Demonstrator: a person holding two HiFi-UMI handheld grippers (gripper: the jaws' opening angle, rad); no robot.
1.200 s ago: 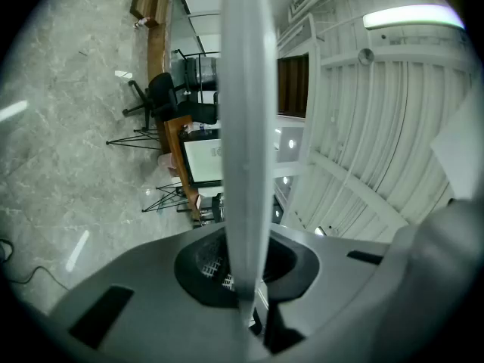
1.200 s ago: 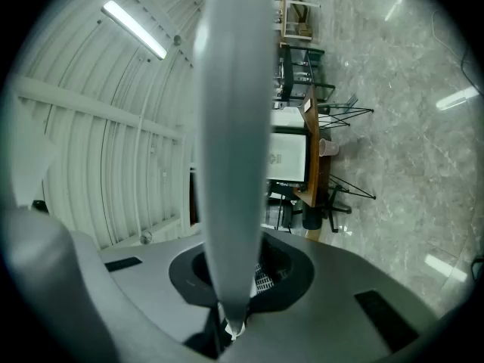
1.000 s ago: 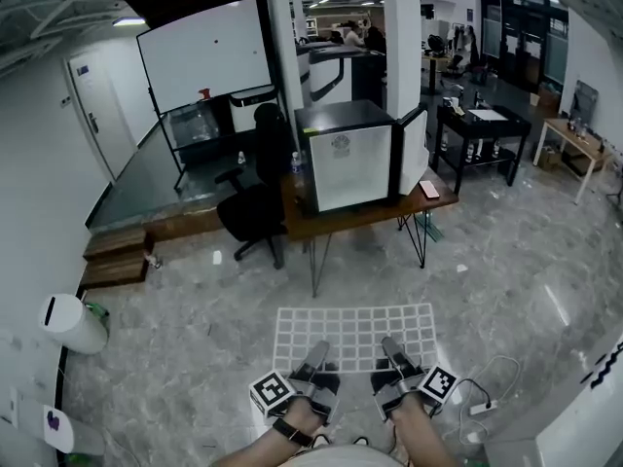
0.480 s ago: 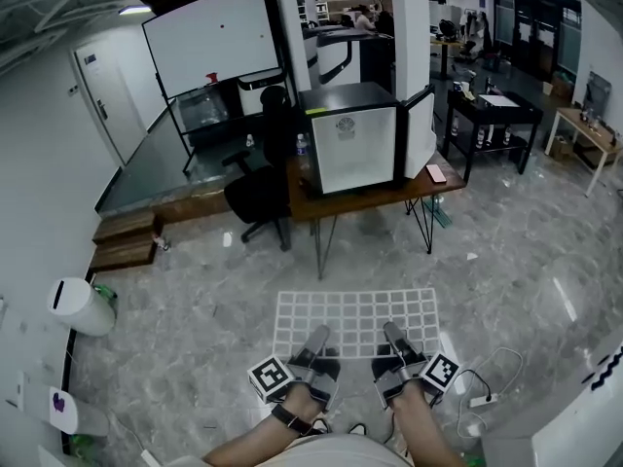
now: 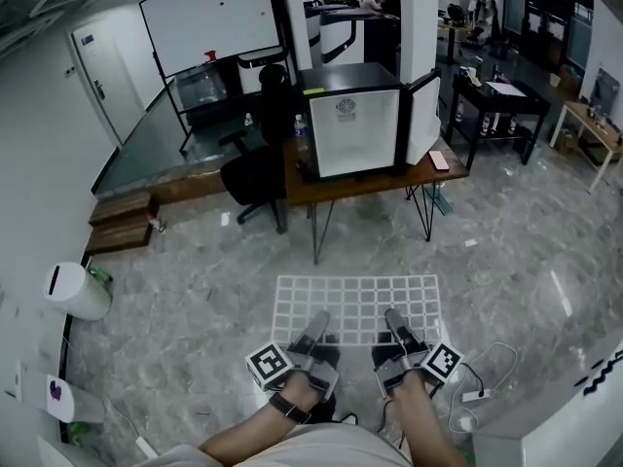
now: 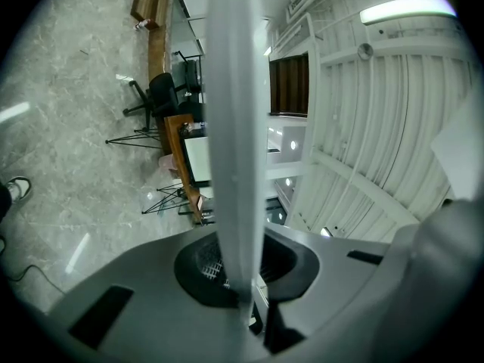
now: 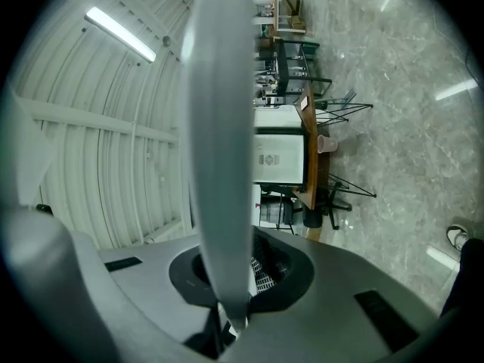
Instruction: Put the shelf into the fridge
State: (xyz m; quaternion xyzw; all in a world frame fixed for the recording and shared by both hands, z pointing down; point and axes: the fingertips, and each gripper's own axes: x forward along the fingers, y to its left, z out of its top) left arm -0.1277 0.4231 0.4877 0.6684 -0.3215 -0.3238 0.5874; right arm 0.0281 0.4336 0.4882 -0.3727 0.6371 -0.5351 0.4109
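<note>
I hold a white wire-grid shelf flat above the floor. My left gripper is shut on its near edge at the left, and my right gripper is shut on the same edge at the right. In each gripper view the shelf runs edge-on as a white band between the jaws. The small black fridge stands on a wooden table some way ahead, showing a pale front. Its door is swung open to the right. The fridge also shows far off in the right gripper view.
A black office chair stands left of the table, with a whiteboard behind it. Low wooden steps and a white bin are at the left. A power strip with cable lies by my right side. A black cart stands beyond the table.
The shelf and both grippers now sit a little higher in the head view, and the fridge and table have shifted upward too. Both grips on the shelf are unchanged.
</note>
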